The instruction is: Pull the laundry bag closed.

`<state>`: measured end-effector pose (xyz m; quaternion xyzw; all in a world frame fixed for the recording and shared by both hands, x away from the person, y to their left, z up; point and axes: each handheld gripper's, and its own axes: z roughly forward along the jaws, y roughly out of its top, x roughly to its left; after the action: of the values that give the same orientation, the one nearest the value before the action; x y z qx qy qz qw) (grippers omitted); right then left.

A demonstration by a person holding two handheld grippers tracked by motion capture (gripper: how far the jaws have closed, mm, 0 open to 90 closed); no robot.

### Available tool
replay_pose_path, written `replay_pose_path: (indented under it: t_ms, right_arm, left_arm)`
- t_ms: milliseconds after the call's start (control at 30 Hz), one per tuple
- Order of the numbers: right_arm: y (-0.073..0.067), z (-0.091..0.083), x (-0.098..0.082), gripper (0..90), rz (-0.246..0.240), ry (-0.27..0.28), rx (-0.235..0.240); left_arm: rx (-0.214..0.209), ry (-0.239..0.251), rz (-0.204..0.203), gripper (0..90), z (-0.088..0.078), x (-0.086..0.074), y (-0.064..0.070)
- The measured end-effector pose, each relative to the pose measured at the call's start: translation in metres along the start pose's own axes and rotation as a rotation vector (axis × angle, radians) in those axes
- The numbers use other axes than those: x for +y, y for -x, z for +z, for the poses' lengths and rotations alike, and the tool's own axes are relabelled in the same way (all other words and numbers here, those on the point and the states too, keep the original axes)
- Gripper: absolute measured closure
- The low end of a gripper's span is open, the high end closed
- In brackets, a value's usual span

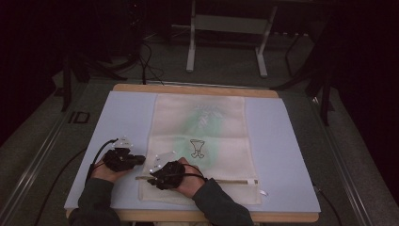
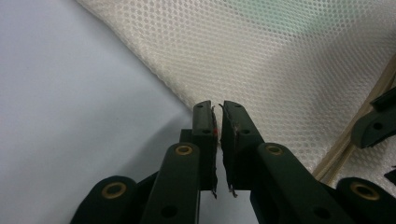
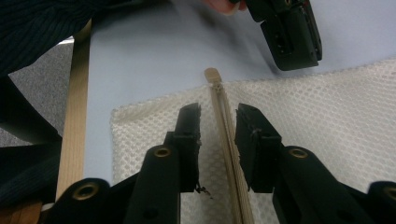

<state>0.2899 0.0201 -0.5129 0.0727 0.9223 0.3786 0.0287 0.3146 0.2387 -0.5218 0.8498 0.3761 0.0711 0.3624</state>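
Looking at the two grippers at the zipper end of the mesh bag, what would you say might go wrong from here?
1. The right gripper has its jaws apart on either side of the zipper; closing as it stands, it might pinch the loose mesh instead of the zipper.
2. The left gripper, jaws nearly together and holding nothing, sits at the edge of the mesh bag; unanchored, the bag could slide or bunch on the smooth table when pulled.

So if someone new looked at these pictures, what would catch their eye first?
Probably the cream mesh bag lying flat in the middle of the pale blue table, with a small drawing printed on it. Next, the right gripper, its jaws open on either side of the bag's zipper, and the left gripper at the bag's left edge.
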Motion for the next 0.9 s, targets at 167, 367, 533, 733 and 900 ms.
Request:
replay_pose_path:
  t_ms: [167, 367, 533, 733, 900]
  right_arm:
    - [0.0, 0.005, 0.004, 67.2, -0.002, 0.003, -0.004]
    - [-0.002, 0.012, 0.01, 71.0, -0.007, 0.0, -0.003]
    - [-0.002, 0.021, 0.015, 71.4, -0.019, -0.007, -0.001]
    - [-0.001, 0.029, 0.021, 72.4, -0.025, -0.011, -0.002]
    - [-0.002, 0.037, 0.027, 73.0, -0.042, -0.027, -0.006]
  left_arm:
    - [0.0, -0.002, -0.004, 82.5, 0.0, 0.0, 0.0]
    - [-0.005, -0.004, -0.002, 82.3, 0.001, 0.0, 0.0]
    - [-0.007, -0.005, -0.003, 81.9, 0.001, 0.0, 0.0]
    - [-0.004, 0.002, -0.006, 81.7, 0.0, 0.0, -0.001]
    - [-0.001, 0.013, -0.017, 81.5, -0.001, -0.001, -0.001]
